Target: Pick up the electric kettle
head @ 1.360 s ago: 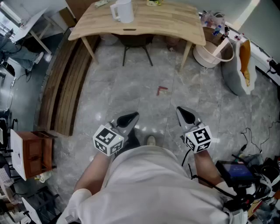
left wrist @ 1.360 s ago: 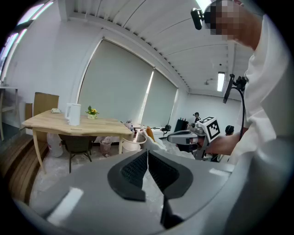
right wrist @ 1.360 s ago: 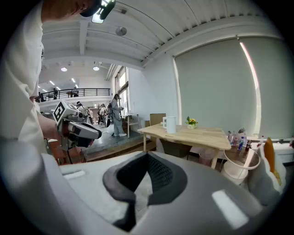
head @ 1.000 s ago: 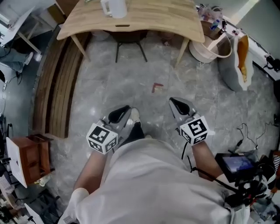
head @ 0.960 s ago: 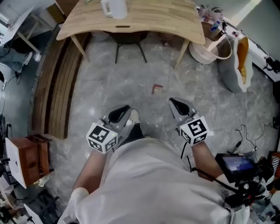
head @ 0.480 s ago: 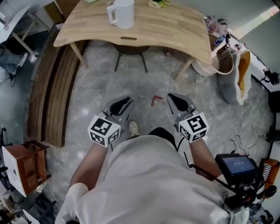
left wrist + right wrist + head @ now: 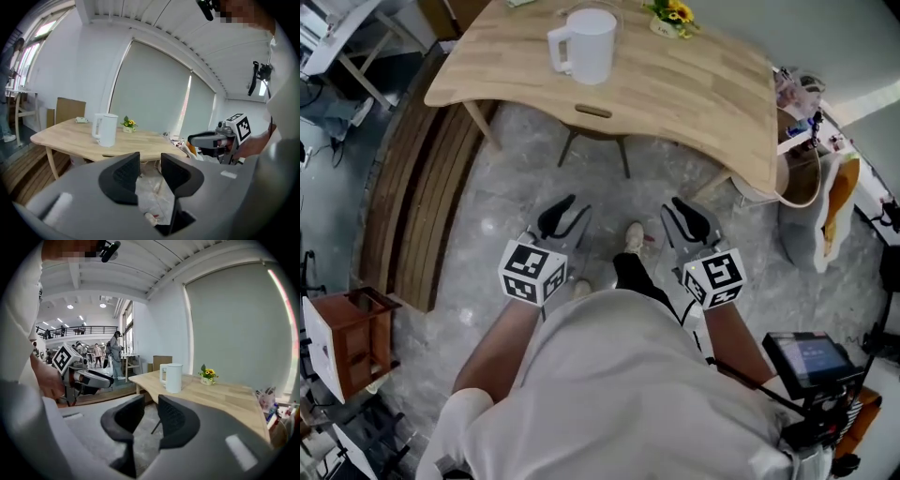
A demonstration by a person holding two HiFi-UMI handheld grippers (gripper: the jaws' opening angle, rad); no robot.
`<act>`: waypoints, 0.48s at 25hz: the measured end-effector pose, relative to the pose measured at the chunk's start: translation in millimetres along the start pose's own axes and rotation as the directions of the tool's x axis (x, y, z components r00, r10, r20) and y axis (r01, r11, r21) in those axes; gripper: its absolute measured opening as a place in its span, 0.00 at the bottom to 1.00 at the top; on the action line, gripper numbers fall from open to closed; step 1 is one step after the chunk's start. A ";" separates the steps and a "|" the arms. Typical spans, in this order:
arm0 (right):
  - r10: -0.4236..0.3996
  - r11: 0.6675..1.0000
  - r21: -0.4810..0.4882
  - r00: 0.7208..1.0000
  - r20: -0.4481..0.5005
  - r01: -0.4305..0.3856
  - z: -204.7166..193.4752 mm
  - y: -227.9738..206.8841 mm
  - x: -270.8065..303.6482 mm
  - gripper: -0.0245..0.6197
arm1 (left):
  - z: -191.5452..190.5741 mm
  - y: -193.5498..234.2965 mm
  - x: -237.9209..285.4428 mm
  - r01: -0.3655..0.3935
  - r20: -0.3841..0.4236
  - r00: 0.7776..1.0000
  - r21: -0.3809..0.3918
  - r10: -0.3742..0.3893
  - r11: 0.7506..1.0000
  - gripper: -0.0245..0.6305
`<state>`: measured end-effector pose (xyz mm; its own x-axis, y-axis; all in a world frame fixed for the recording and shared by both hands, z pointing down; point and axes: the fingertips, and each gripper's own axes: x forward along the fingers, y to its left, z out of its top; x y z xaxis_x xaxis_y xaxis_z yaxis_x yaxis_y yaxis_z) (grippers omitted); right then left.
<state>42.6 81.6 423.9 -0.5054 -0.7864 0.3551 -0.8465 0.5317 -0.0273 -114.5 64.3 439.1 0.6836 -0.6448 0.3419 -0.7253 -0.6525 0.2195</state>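
The white electric kettle (image 7: 586, 44) stands upright on the light wooden table (image 7: 694, 89), handle to the left. Both grippers hang in front of the person's body over the grey floor, well short of the table. The left gripper (image 7: 563, 218) has its jaws opening, with nothing between them. The right gripper (image 7: 687, 218) shows a narrow gap and is also empty. The left gripper view has the kettle (image 7: 107, 130) far beyond the left gripper (image 7: 150, 159). In the right gripper view the kettle (image 7: 173, 377) stands above the right gripper (image 7: 151, 401).
A small pot of yellow flowers (image 7: 672, 17) sits behind the kettle. A chair's legs (image 7: 595, 145) show under the table. Wooden slats (image 7: 417, 187) lie at the left, a white basket (image 7: 792, 173) and a sack at the right. People (image 7: 115, 355) stand far off.
The person has walked toward the table, so the table and kettle sit nearer and lower in the head view. The left jaws have gone from shut to parted.
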 end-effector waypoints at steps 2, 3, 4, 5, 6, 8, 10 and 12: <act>0.037 0.999 -0.013 0.999 0.000 -0.037 6.8 -27.2 25.3 0.16 | 10.0 18.9 24.0 -0.061 -0.005 0.998 -0.005 0.061 0.998 0.26; 0.058 0.998 -0.026 0.998 0.004 -0.058 13.1 -41.5 37.0 0.16 | 16.9 27.9 35.7 -0.095 -0.005 0.995 -0.006 0.095 0.995 0.27; 0.077 0.996 -0.040 0.997 0.008 -0.077 20.5 -56.7 47.3 0.16 | 25.2 36.0 47.6 -0.128 -0.004 0.992 -0.006 0.128 0.992 0.27; 0.095 0.994 -0.052 0.995 0.011 -0.094 27.9 -72.4 56.3 0.16 | 34.1 43.7 59.9 -0.159 -0.003 0.987 -0.004 0.159 0.987 0.27; 0.111 0.992 -0.062 0.994 0.013 -0.110 35.1 -88.1 64.4 0.16 | 43.5 51.3 72.6 -0.188 -0.002 0.982 -0.001 0.188 0.982 0.27; 0.141 0.987 -0.076 0.990 0.012 -0.139 46.8 -119.3 79.5 0.16 | 61.6 67.4 100.2 -0.244 0.002 0.970 0.006 0.244 0.970 0.28; 0.170 0.982 -0.090 0.985 0.006 -0.169 52.4 -151.6 96.8 0.16 | 76.0 85.8 131.6 -0.300 0.006 0.954 0.007 0.300 0.954 0.28; 0.191 0.977 -0.093 0.982 -0.001 -0.190 53.4 -177.6 113.1 0.16 | 85.1 104.4 156.6 -0.349 0.004 0.937 0.009 0.349 0.937 0.28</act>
<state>126.8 -118.6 419.0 -0.6574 -0.6705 0.3440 -0.7158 0.6982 -0.0071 -76.2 -138.6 437.8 0.3878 -0.8338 0.3929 -0.9176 -0.3899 0.0782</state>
